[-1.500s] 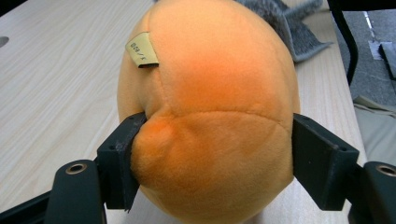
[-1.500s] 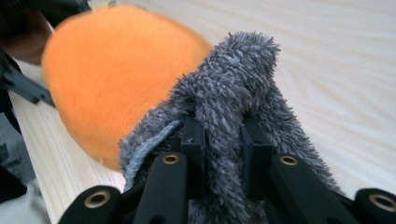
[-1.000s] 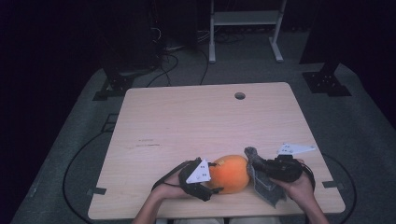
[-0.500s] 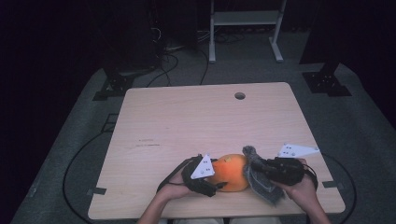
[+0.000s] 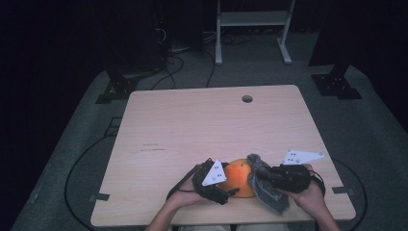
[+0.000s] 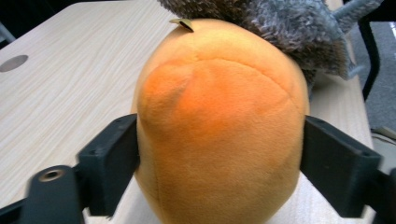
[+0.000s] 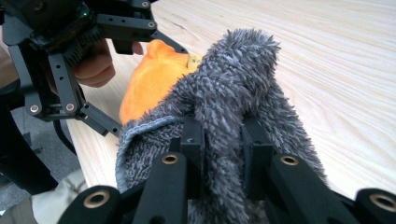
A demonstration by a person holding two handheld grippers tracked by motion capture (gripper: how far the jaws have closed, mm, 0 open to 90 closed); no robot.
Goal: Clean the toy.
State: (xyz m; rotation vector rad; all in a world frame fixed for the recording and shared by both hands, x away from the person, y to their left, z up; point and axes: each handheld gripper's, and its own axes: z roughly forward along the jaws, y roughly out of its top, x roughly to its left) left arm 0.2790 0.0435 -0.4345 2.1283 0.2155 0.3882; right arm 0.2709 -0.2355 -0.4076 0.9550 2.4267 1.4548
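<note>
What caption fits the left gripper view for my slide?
Left gripper clamps the orange plush toy; grey cloth behind.

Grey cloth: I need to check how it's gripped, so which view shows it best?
The right gripper view: the grey cloth sits pinched between the jaws. The high view shows it small; the left gripper view shows its edge behind the orange plush toy.

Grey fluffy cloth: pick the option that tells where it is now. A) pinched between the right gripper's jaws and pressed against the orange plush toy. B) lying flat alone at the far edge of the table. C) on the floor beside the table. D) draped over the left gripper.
A: in the right gripper view the right gripper has its jaws shut on the grey fluffy cloth, which touches the orange plush toy that the left gripper clamps.
</note>
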